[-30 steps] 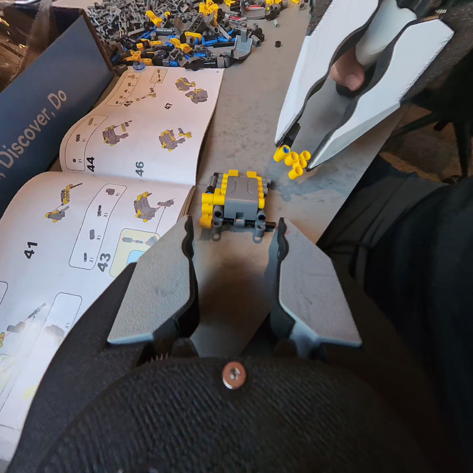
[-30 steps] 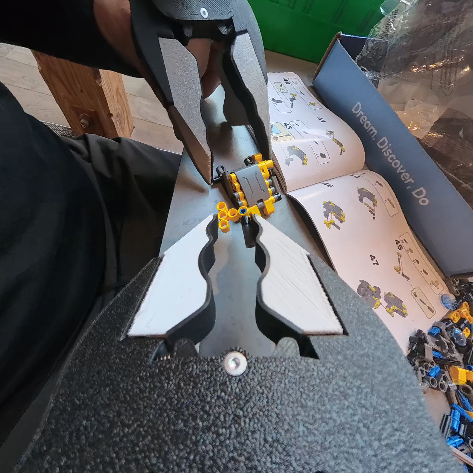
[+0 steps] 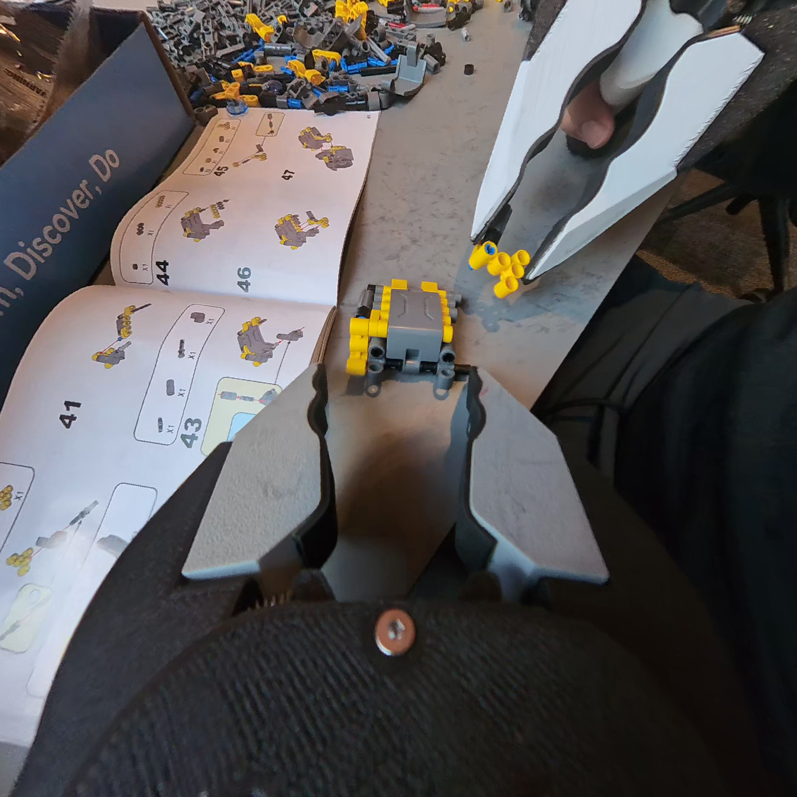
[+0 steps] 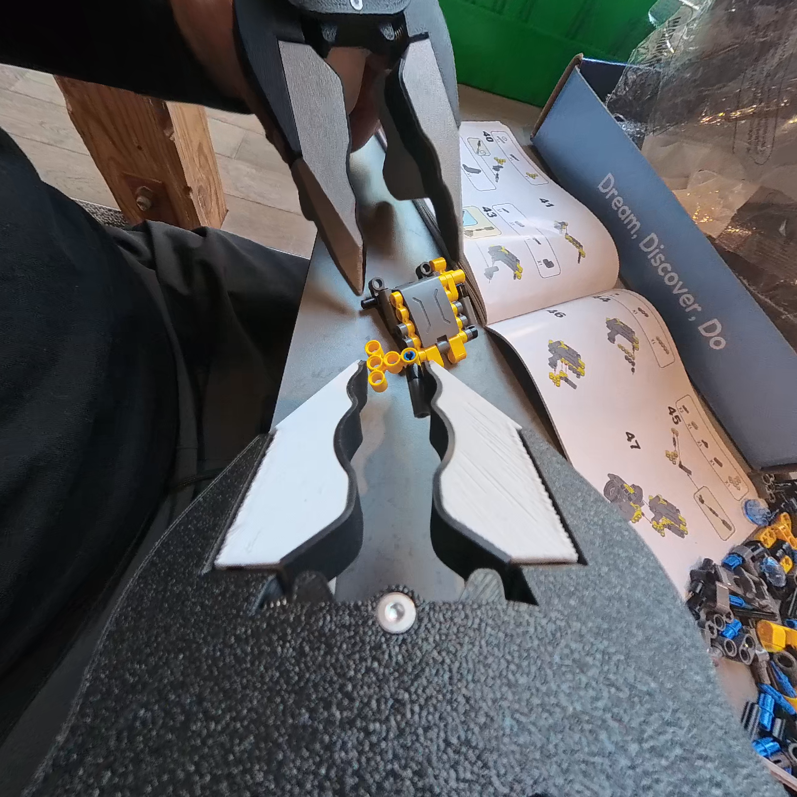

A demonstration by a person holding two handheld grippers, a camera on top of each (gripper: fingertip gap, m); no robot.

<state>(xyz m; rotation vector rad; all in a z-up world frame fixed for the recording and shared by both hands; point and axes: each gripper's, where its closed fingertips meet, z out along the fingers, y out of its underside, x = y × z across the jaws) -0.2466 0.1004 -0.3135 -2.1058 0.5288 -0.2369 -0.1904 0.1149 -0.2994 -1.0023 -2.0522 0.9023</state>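
A small grey and yellow brick assembly [image 3: 412, 332] lies on the grey table [image 3: 422, 194] beside an open instruction booklet [image 3: 241, 224]. My left gripper [image 3: 394, 379] is open and empty, its grey fingertips on either side of the assembly's near end. It also shows in the right wrist view [image 4: 405, 267], tips down at the assembly [image 4: 427, 312]. My right gripper [image 4: 394, 371], with white fingers, is shut on a yellow connector piece [image 4: 379, 362] with a black axle [image 4: 416, 390]. It holds the piece close to the assembly's other end. The left wrist view also shows the right gripper [image 3: 504, 258] and the piece [image 3: 502, 269].
A heap of loose grey, yellow, blue and black pieces [image 3: 302, 56] lies past the booklet, also in the right wrist view [image 4: 754, 604]. A dark blue box [image 3: 86, 185] stands along the booklet's far side. A person's dark clothing [image 3: 690, 431] is at the table edge. A wooden post [image 4: 142, 151] stands behind.
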